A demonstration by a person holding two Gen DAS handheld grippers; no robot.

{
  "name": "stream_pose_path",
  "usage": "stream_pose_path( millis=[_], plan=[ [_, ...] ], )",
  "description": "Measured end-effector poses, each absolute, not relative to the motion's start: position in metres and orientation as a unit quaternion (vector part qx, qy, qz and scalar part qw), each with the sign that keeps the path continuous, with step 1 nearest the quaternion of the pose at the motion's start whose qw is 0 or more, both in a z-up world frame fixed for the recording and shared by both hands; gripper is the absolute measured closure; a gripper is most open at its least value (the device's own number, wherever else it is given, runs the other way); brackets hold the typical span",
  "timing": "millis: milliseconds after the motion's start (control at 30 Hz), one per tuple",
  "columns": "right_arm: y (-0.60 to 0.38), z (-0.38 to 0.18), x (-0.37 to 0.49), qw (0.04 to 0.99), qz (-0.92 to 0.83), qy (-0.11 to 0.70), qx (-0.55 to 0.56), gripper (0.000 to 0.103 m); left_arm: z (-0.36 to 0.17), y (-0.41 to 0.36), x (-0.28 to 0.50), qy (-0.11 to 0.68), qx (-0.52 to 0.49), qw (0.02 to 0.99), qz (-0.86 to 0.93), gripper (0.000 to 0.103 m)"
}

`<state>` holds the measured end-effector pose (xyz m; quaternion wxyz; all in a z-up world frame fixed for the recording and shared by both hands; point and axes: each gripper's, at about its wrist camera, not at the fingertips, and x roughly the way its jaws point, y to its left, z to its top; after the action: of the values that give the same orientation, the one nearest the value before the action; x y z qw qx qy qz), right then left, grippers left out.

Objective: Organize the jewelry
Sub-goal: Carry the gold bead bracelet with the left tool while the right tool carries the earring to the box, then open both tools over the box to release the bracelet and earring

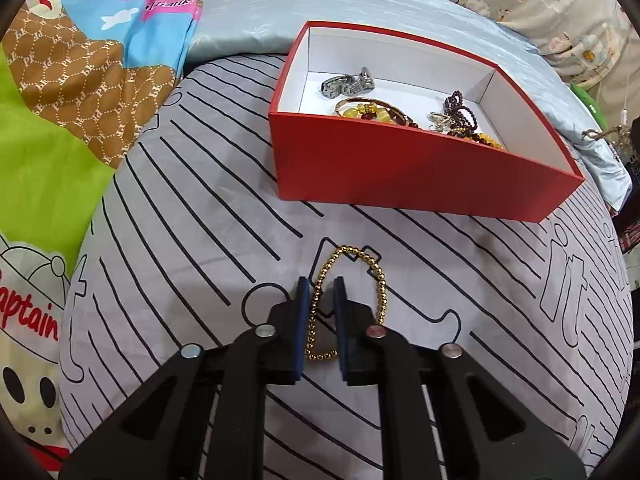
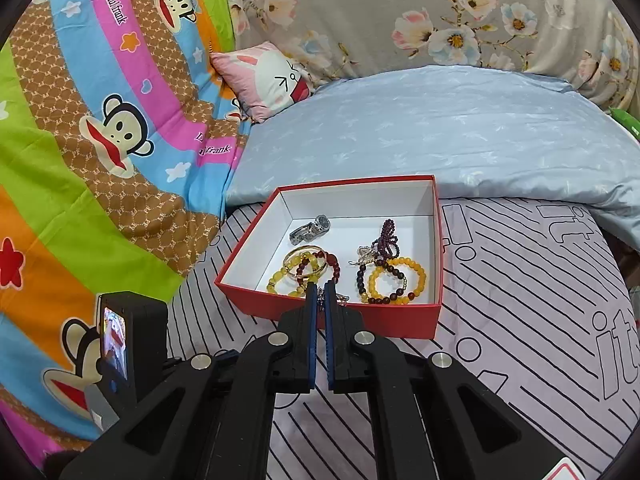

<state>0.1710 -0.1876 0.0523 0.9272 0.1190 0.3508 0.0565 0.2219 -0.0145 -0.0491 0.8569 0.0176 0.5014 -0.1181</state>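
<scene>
Red box (image 2: 352, 316) holding watch (image 2: 310, 227), beaded bracelets (image 2: 396, 280), bangle (image 2: 306, 266)

Left gripper (image 1: 322, 284): black angular arms, blue pads lining the fingers (image 1: 303, 320), round silver pivot screws
Right gripper (image 2: 320, 288): same black frame, blue-lined fingers (image 2: 310, 332), silver pivot screws

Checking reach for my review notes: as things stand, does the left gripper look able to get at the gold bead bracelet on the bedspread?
Probably yes. The left gripper is open, with one strand of the gold bead bracelet lying between its fingers on the striped bedspread. Nothing covers it; the red box sits farther ahead, out of the way.
</scene>
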Motion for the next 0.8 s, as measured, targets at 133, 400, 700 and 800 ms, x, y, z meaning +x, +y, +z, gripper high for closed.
stream_pose_path(
  millis=[133, 400, 700, 800],
  plan=[
    [-0.186, 0.051, 0.171, 0.926, 0.058, 0.352, 0.119, 0.1, -0.047, -0.012, 0.223, 0.502, 0.012, 0.855, -0.127, 0.1],
    [-0.186, 0.057, 0.173, 0.929, 0.059, 0.347, 0.115, 0.1, -0.008, -0.009, 0.215, 0.477, -0.016, 0.867, -0.146, 0.101],
    [-0.188, 0.07, 0.191, 0.934, 0.062, 0.334, 0.109, 0.1, 0.073, -0.028, 0.23, 0.404, -0.015, 0.897, -0.178, 0.101],
    [-0.188, 0.074, 0.206, 0.937, 0.059, 0.329, 0.103, 0.1, 0.089, -0.04, 0.247, 0.389, -0.011, 0.903, -0.18, 0.101]
  ],
)
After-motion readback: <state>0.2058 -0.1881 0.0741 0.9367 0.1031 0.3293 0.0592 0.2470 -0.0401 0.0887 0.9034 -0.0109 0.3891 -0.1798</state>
